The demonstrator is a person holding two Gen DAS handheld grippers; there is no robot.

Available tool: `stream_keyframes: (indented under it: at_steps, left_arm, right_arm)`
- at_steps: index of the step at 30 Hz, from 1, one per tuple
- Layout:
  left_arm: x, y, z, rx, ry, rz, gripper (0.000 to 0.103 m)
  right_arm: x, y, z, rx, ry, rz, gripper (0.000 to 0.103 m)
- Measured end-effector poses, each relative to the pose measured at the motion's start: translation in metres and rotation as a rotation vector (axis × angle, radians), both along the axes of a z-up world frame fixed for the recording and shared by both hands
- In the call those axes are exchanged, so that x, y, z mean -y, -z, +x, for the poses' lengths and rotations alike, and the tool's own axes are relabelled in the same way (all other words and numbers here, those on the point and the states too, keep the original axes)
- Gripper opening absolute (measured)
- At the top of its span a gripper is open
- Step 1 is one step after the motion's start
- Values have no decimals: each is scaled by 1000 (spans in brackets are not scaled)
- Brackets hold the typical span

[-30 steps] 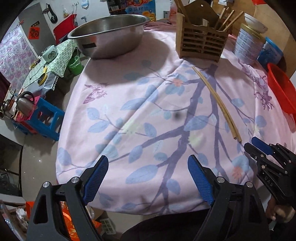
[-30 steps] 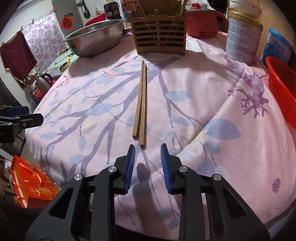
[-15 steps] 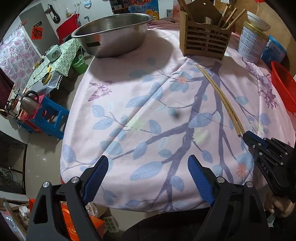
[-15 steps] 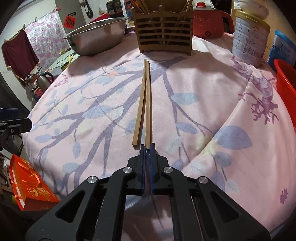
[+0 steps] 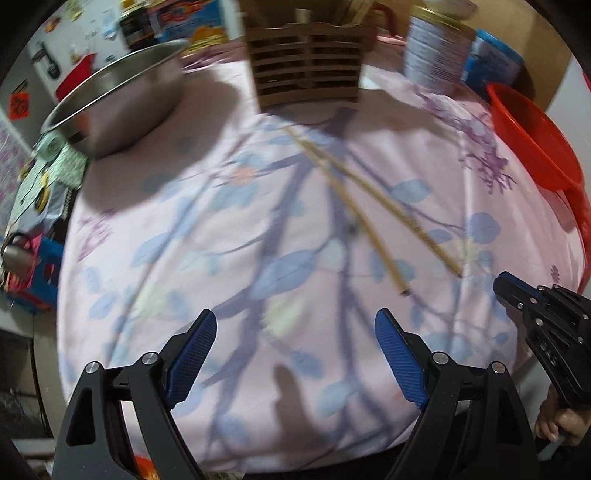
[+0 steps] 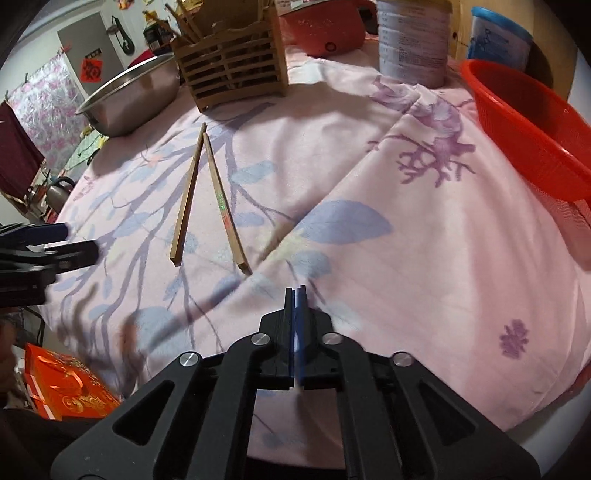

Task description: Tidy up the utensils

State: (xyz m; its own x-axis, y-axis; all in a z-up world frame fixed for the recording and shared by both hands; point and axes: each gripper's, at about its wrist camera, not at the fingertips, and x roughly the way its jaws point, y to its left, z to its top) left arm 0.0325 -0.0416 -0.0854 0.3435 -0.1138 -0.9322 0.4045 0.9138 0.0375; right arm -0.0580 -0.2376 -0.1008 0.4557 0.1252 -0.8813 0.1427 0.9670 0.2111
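Observation:
Two wooden chopsticks (image 6: pixel 207 195) lie in a narrow V on the pink leaf-print tablecloth (image 6: pixel 369 177), tips touching toward a slatted wooden utensil holder (image 6: pixel 231 72) that holds several chopsticks. They also show in the left wrist view (image 5: pixel 373 218), in front of the holder (image 5: pixel 306 70). My right gripper (image 6: pixel 297 295) is shut and empty, just right of and behind the near chopstick ends. It shows at the right edge of the left wrist view (image 5: pixel 517 291). My left gripper (image 5: pixel 291 350) is wide open and empty above the cloth near the table's front edge.
A steel bowl (image 6: pixel 133 92) stands at the back left. A printed tin (image 6: pixel 413 40) and a red cooker (image 6: pixel 325 26) stand behind, and a red plastic basket (image 6: pixel 528 122) sits at the right. The table edge drops off at front and left.
My right gripper closed without taking a chopstick and moved right. The right chopstick's near end swung out, so the pair now lies in a V. My left gripper swung right toward the chopsticks.

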Motion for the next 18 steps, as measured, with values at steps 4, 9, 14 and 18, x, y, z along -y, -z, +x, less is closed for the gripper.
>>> stream_keyframes:
  at_steps: [4,9,14,18]
  left_arm:
    - [27,8,4,-12,52,-24,86]
    - [50,22,8,-6,91,-34,76]
    - [54,35,8,26,110,-10,31]
    - [26,34,12,38,52,33,10]
  right_arm:
    - [12,-11,-7,11,3,-65,14]
    - [32,-16,-8,0,38,-91,16]
    - [35,-17,-2,0,41,-62,19]
    - [17,-12,13,11,-2,-1,19]
